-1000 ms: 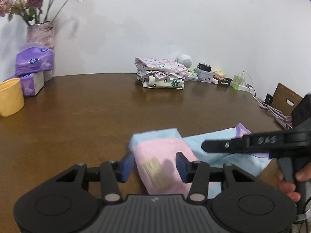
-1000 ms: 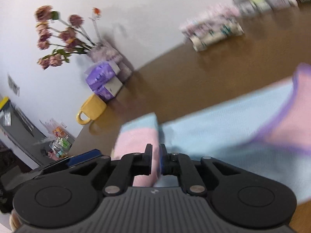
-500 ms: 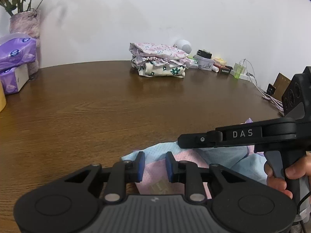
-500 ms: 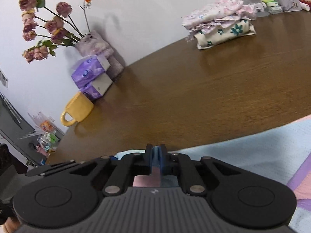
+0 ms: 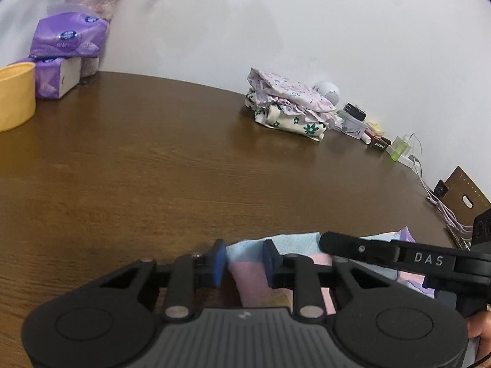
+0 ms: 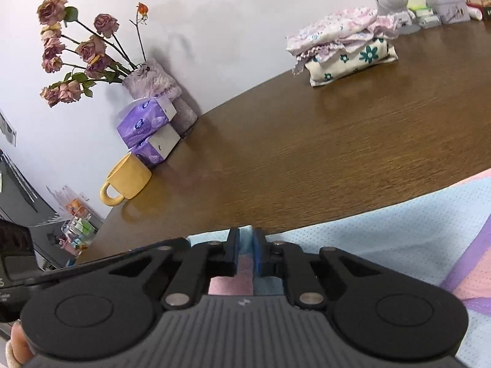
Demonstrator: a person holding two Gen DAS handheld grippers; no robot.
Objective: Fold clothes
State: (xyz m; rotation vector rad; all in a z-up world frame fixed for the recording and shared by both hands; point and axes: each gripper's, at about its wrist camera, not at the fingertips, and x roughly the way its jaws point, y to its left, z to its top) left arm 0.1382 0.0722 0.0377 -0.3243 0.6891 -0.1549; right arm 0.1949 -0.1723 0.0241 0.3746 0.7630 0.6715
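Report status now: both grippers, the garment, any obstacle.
Left gripper jaws opening, cloth between. Right gripper shut on pastel garment edge. Folded clothes stack far off, not blocking.

A pale blue and pink garment (image 6: 383, 233) with purple trim lies partly folded at the near edge of the bench (image 5: 184, 168).

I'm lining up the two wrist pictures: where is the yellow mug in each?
Left wrist: the yellow mug is at the far left edge, cut off by the frame, beside the purple tissue packs.
Right wrist: the mug is left of centre, handle toward the camera, just below the tissue packs.
Shared landmark: the stack of folded clothes by the wall.
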